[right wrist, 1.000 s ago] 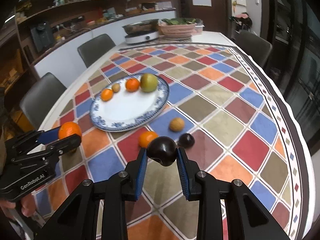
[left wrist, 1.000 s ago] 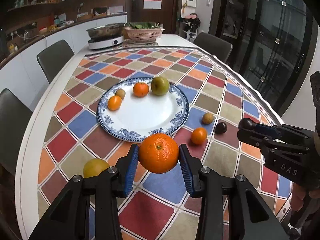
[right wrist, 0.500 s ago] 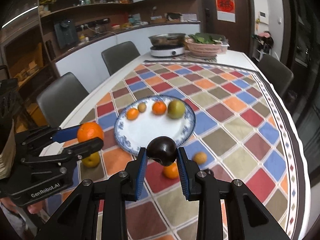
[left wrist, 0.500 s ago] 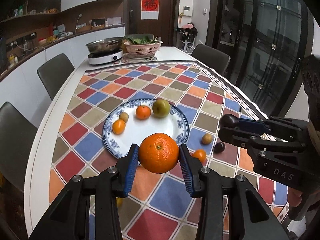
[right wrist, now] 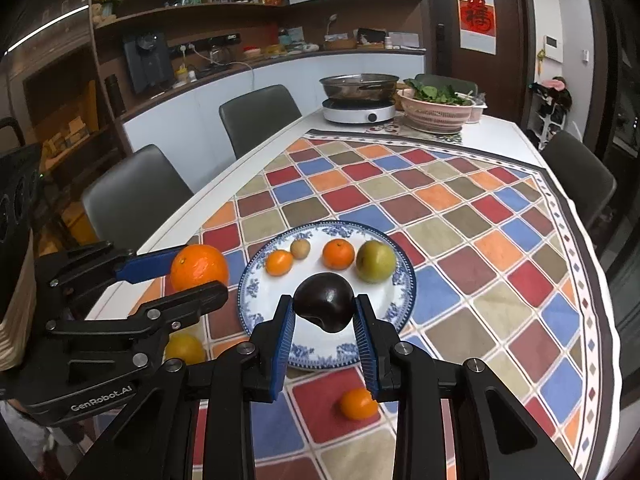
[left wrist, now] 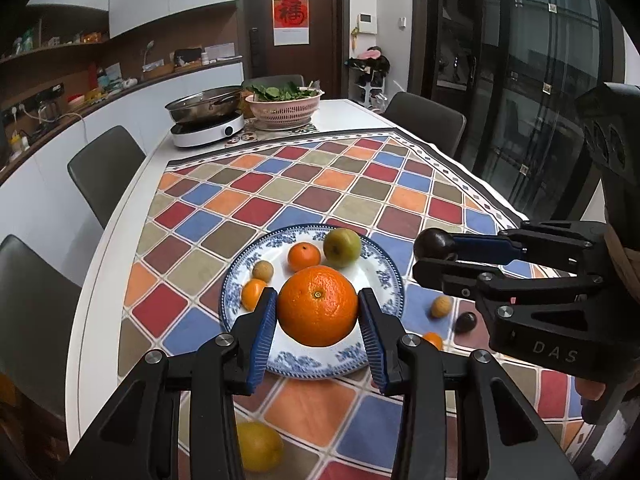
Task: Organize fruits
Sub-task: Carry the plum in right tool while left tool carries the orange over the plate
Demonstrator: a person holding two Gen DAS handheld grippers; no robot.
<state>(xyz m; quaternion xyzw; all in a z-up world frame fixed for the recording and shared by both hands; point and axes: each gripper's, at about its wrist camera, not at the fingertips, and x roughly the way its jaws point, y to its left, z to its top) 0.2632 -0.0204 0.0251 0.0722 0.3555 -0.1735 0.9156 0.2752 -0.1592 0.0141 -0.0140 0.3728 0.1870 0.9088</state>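
My left gripper [left wrist: 318, 322] is shut on a large orange [left wrist: 318, 306] and holds it in the air over the near side of the blue-and-white plate [left wrist: 380, 268]. My right gripper [right wrist: 324, 318] is shut on a dark plum [right wrist: 325, 307], also above the plate's near part [right wrist: 320, 350]. On the plate lie a green fruit [right wrist: 376, 261], a mandarin [right wrist: 338, 254], a small tan fruit [right wrist: 300, 248] and a small orange [right wrist: 279, 262]. The right gripper with the plum [left wrist: 434, 243] shows at the right of the left wrist view; the left gripper with the orange [right wrist: 199, 267] shows at the left of the right wrist view.
Loose on the checkered cloth: a yellow fruit [left wrist: 258, 446], a small orange [right wrist: 358, 403], a tan fruit [left wrist: 441, 306] and a dark fruit [left wrist: 466, 322]. A hotpot cooker [left wrist: 208, 122] and a pink basket of greens [left wrist: 284, 108] stand at the far end. Chairs line the table.
Both grippers have risen and moved forward with their fruits, from above the cloth near the loose fruits to above the plate's near side. Both stayed shut.
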